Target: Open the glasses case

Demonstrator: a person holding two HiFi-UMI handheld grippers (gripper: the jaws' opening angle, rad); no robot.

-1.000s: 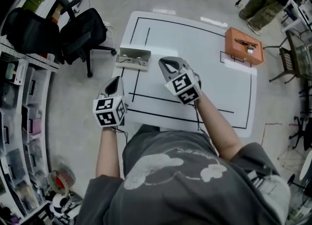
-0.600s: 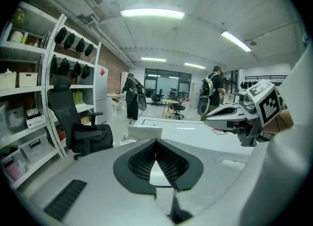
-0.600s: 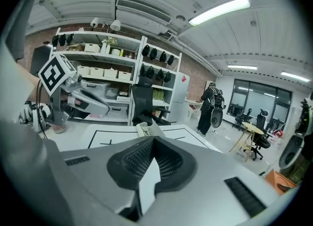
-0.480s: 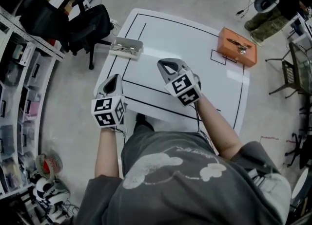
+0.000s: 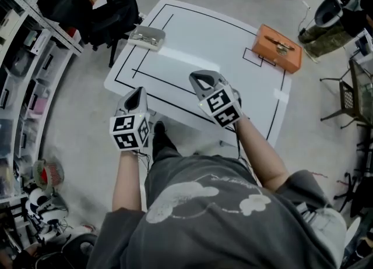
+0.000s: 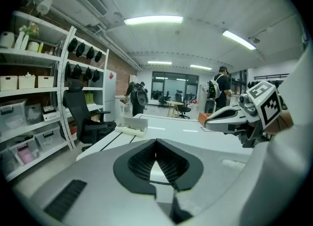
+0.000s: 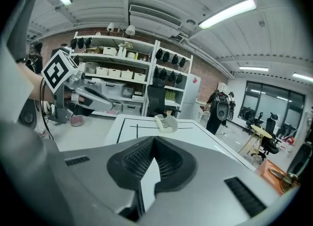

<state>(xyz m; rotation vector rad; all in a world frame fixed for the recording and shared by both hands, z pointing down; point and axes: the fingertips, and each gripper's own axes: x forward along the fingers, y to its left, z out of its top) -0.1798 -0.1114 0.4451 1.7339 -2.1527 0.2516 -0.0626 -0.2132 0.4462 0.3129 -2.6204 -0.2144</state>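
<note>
Plainly, both my tools were closed tight and empty: the left gripper [image 5: 139,92] and right gripper [image 5: 201,78] hung by the near edge of the white table [image 5: 233,58], well apart from the glasses case [image 5: 147,36], which lay open at its far left corner.

One glasses case [image 5: 147,36], one orange box [image 5: 277,48], one table [image 5: 204,41]
</note>
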